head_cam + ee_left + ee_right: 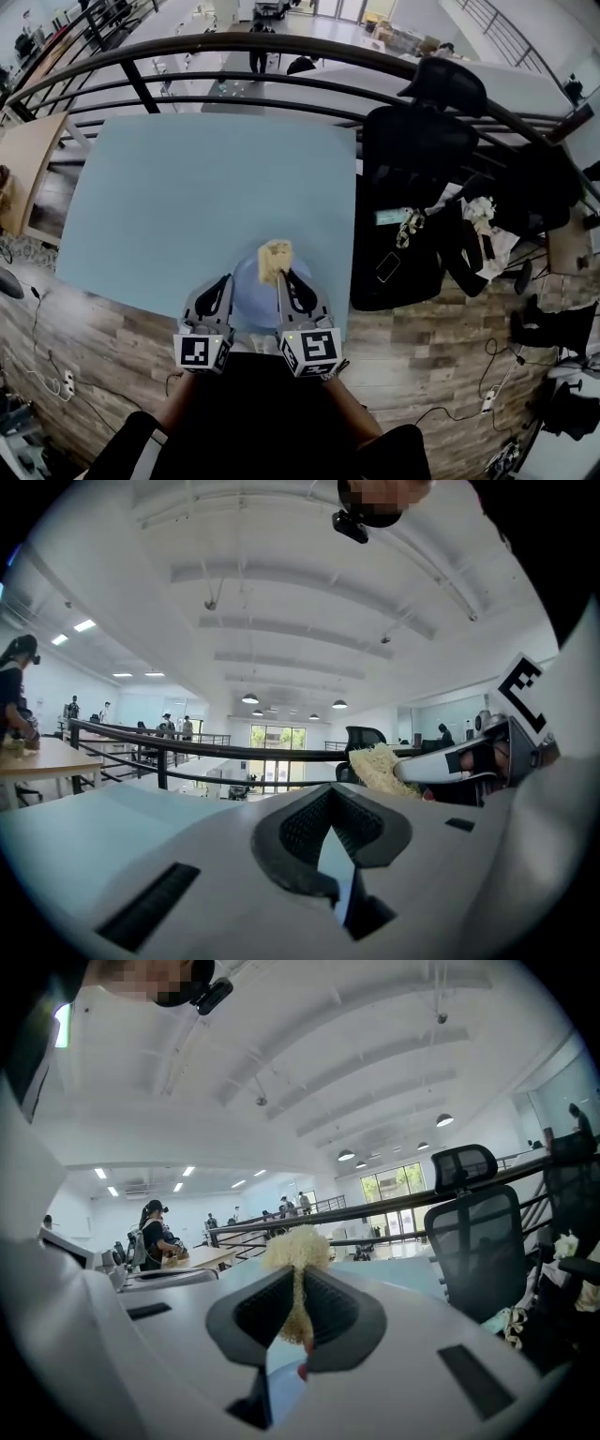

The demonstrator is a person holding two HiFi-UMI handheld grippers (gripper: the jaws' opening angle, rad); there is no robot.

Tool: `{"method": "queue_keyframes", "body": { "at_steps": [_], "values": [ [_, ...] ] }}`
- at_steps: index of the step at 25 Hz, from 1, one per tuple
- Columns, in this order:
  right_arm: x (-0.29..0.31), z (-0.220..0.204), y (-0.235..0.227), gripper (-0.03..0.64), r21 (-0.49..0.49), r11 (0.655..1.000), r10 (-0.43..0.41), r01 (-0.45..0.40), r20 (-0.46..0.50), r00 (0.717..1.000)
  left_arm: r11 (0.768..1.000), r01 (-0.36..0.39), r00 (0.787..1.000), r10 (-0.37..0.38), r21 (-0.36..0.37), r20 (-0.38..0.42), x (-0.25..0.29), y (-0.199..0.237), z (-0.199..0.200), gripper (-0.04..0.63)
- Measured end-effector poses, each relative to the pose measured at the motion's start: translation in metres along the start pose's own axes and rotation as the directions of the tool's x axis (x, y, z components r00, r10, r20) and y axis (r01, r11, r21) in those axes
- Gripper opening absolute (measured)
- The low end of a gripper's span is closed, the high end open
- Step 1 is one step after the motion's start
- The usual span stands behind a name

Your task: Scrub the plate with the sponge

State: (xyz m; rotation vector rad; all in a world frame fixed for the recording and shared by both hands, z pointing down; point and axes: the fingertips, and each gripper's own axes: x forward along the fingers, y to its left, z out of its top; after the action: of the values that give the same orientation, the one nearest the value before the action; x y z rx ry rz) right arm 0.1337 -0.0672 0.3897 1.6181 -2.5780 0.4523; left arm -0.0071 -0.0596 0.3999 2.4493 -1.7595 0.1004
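A pale blue plate [249, 292] is held up over the near edge of the light blue table [187, 197], between my two grippers. My left gripper [223, 283] is shut on the plate's left rim; in the left gripper view a thin sliver of plate [339, 878] shows in the left gripper [333, 844]. My right gripper [285, 277] is shut on a yellow fibrous sponge [275, 259] at the plate's far right side. The sponge [298, 1246] sticks out of the right gripper [298, 1314], with the plate [279, 1372] just below. Both the sponge [380, 769] and the right gripper [448, 767] show in the left gripper view.
A black office chair [412, 178] with a phone [387, 267] on its seat stands right of the table. A dark metal railing [281, 45] runs behind it. More chairs and bags [525, 225] crowd the right side. Wooden floor [94, 347] lies below.
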Motion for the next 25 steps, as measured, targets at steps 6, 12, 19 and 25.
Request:
{"method": "queue_keyframes", "body": {
  "at_steps": [6, 12, 19, 25],
  "values": [
    [0.019, -0.025, -0.006, 0.035, -0.005, 0.999, 0.046, -0.047, -0.071, 0.996, 0.999, -0.038, 0.999, 0.039, 0.024, -0.022, 0.000, 0.000, -0.009, 0.002],
    [0.033, -0.073, -0.007, 0.035, -0.012, 0.998, 0.065, -0.068, -0.164, 0.984, 0.998, -0.051, 0.997, 0.052, 0.022, -0.057, -0.003, 0.003, -0.033, 0.002],
    [0.050, -0.123, -0.016, 0.035, -0.010, 0.997, 0.070, -0.076, -0.272, 0.960, 0.998, -0.067, 0.994, 0.068, 0.015, -0.090, 0.005, 0.000, -0.048, 0.002],
    [0.069, -0.156, -0.015, 0.035, -0.033, 0.996, 0.068, -0.084, -0.339, 0.938, 0.997, -0.076, 0.990, 0.077, 0.008, -0.121, 0.007, 0.002, -0.064, 0.002]
  ]
}}
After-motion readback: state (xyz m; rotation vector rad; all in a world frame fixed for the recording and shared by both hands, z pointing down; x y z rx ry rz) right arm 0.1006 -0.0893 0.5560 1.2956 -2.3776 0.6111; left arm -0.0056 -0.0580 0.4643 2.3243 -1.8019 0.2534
